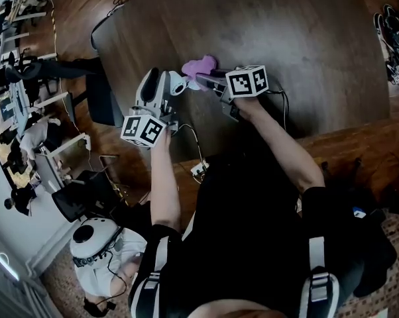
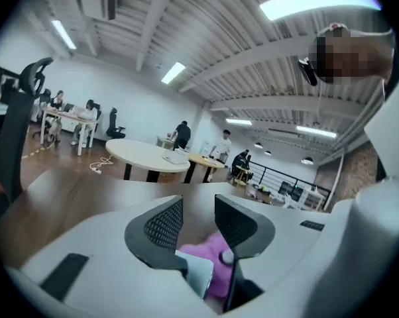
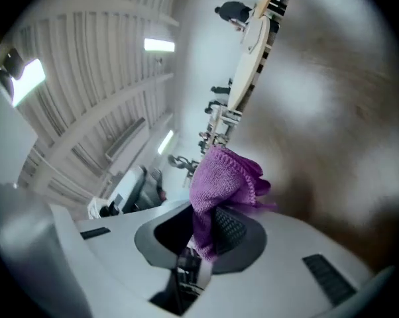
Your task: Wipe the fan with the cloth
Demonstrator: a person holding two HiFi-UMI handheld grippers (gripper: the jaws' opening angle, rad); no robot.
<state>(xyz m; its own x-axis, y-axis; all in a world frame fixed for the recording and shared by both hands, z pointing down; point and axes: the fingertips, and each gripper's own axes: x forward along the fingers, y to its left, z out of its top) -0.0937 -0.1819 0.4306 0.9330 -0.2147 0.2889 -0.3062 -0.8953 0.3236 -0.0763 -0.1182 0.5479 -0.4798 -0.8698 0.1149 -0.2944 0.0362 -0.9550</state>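
The right claw [image 3: 209, 225] is clenched on the purple cloth [image 3: 223, 177]. A fold is pinched between its dark ribbed pads, and the rest bunches up in a loose clump beyond the fingertips.

The left claw [image 2: 198, 207] has its jaws partly apart and grasps the fan [image 2: 196, 275]. The fan shows there as a white, faintly blue body sitting low between the two pads. Just behind it, in the same gap, is the cloth [image 2: 216, 250].

In the head view the two claws meet above the near part of a dark wooden surface [image 1: 305, 38]. The left claw [image 1: 165, 85] points up and to the right, with the small white fan [image 1: 177, 83] at its tips. The right claw [image 1: 209, 79] comes in from the right, with the cloth [image 1: 201, 65] at its tips. Cloth and fan lie right beside each other, and it cannot be made out whether they touch. Both are held over the surface, not lying on it.

Each claw carries a cube with square markers, the left one [image 1: 145, 130] nearer the person and the right one [image 1: 247, 81] over the wrist. A cable [image 1: 193, 141] runs from the left claw towards the person.

Around the surface is a wooden floor [image 1: 73, 32]. In the left gripper view a round white table [image 2: 146, 154] stands farther back, with people at desks behind it.
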